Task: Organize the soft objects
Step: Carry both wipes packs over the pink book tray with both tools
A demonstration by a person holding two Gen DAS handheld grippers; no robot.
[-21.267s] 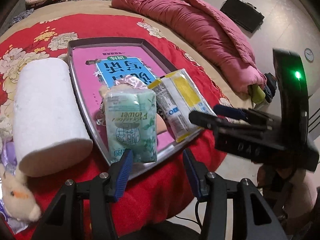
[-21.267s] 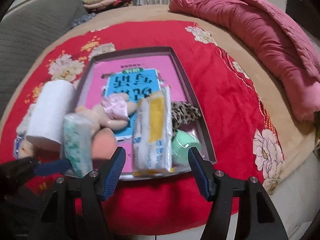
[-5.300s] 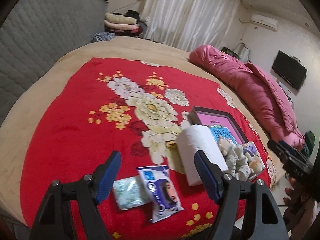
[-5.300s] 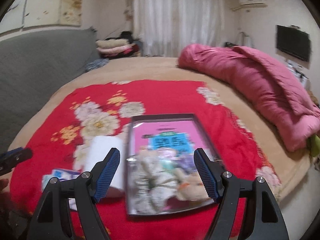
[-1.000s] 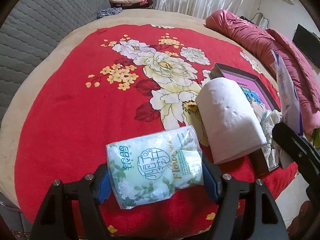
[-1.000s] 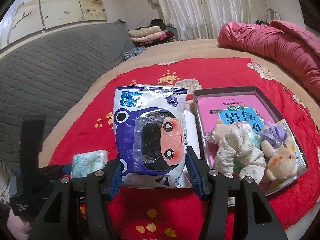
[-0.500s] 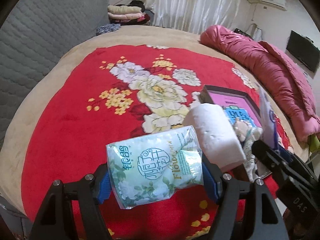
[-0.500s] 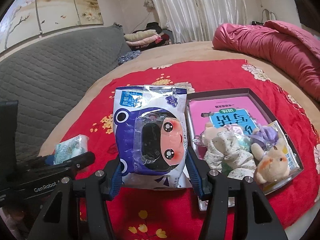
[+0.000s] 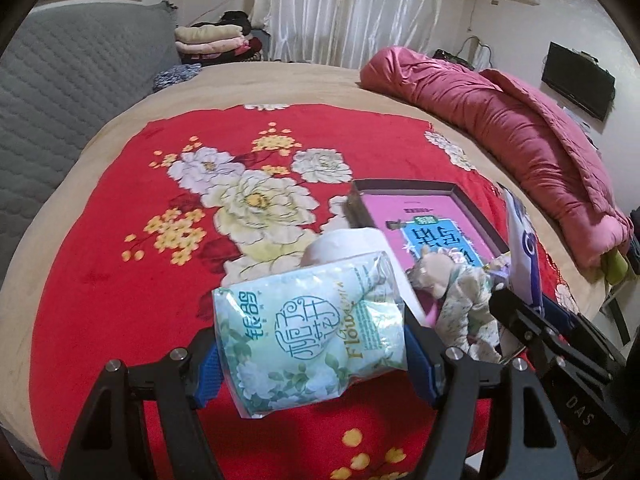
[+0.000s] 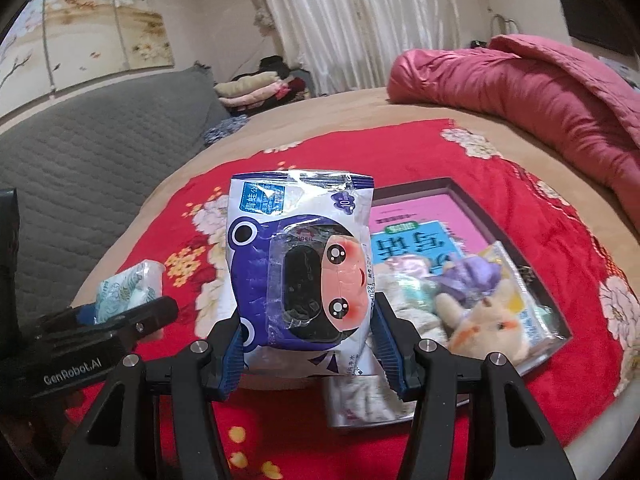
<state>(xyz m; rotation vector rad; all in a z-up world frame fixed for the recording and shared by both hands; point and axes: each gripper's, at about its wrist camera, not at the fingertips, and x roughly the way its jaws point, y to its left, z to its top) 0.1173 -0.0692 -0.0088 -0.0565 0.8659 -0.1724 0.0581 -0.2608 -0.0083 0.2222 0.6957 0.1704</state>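
**Soft packs: one in each gripper, tray ahead-right**

Tissue pack (image 9: 310, 330), pale green w/ floral print, sits clamped between the blue pads of the left gripper (image 9: 314, 356), long axis lying crosswise, jaw to jaw, held above the red blanket (image 9: 120, 240). Readable on it: "Flower" in gold plus large Chinese characters I can't make out. Wipes pack (image 10: 300, 280), purple-blue w/ cartoon face and a clear flap, is pinched at its lower sides by the right gripper (image 10: 310, 346), standing upright, long axis pointing away from the camera. It carries a Chinese label top-left and "10" top-right; rest too small.

Key relation: the tray (image 9: 476, 208) lies ahead and to the right of the left gripper, and just beyond-right of the right gripper, so the right hand looks nearer to it. Beside the tray, a white paper roll (image 9: 344, 244). In the tray: plush toys (image 10: 488, 328) and a pink/blue printed sheet w/ Chinese text, seen upside down.

Left gripper body reads "GenRobot.AI"; right one "DAS".

Further back: pink duvet (image 9: 500, 108), grey quilted headboard, curtains.
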